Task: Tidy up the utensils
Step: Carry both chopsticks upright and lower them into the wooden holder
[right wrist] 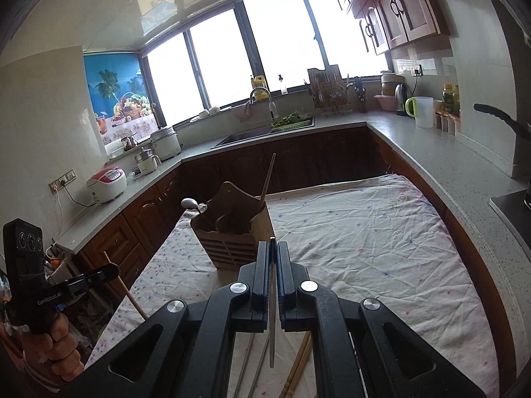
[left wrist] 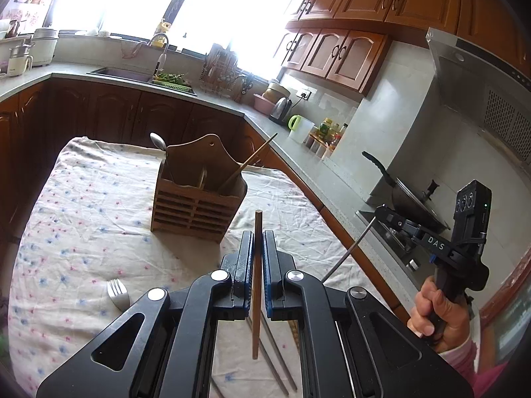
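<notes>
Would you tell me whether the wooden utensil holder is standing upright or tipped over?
Upright. The holder stands on its base on the cloth, with a spoon and chopstick sticking up out of it.

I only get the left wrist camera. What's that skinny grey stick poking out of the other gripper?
Observer: A metal chopstick. The right gripper is shut on it, and it runs straight between the fingers.
Child: Are any wooden ones left to pick up?
Observer: Yes. Wooden chopsticks lie on the cloth under the right gripper.
</notes>
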Available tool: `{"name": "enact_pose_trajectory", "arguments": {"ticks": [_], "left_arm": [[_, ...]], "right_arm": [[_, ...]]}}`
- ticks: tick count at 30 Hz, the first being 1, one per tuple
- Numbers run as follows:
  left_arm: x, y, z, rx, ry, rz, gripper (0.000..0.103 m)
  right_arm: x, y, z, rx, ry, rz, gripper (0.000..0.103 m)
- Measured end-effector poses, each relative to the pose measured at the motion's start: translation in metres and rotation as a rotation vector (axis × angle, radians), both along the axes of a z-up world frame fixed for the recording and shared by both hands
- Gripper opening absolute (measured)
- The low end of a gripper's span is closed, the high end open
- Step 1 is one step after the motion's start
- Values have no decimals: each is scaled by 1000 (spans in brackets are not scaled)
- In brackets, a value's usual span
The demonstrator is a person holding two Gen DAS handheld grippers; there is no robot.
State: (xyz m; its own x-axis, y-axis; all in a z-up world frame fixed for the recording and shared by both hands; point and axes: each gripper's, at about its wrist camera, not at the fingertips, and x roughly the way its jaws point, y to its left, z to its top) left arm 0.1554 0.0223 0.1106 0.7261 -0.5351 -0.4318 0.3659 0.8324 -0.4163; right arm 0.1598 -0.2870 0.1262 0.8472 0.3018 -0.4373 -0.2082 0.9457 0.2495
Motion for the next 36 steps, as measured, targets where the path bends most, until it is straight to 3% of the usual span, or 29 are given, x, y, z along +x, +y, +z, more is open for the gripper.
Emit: {"name": "enact_pose_trajectory", "arguments": {"ticks": [14,27,36], "left_arm": [[31,21,36,-4,-125,88,4],[93,51,87,-13,-267,244,4],[145,57,83,-53,-268,333,4]], "right_arm": [[32,14,22,52,-64,18,4],[89,37,72,90,-191,16,4],[136,47,70,92,-205,-11,4]]}}
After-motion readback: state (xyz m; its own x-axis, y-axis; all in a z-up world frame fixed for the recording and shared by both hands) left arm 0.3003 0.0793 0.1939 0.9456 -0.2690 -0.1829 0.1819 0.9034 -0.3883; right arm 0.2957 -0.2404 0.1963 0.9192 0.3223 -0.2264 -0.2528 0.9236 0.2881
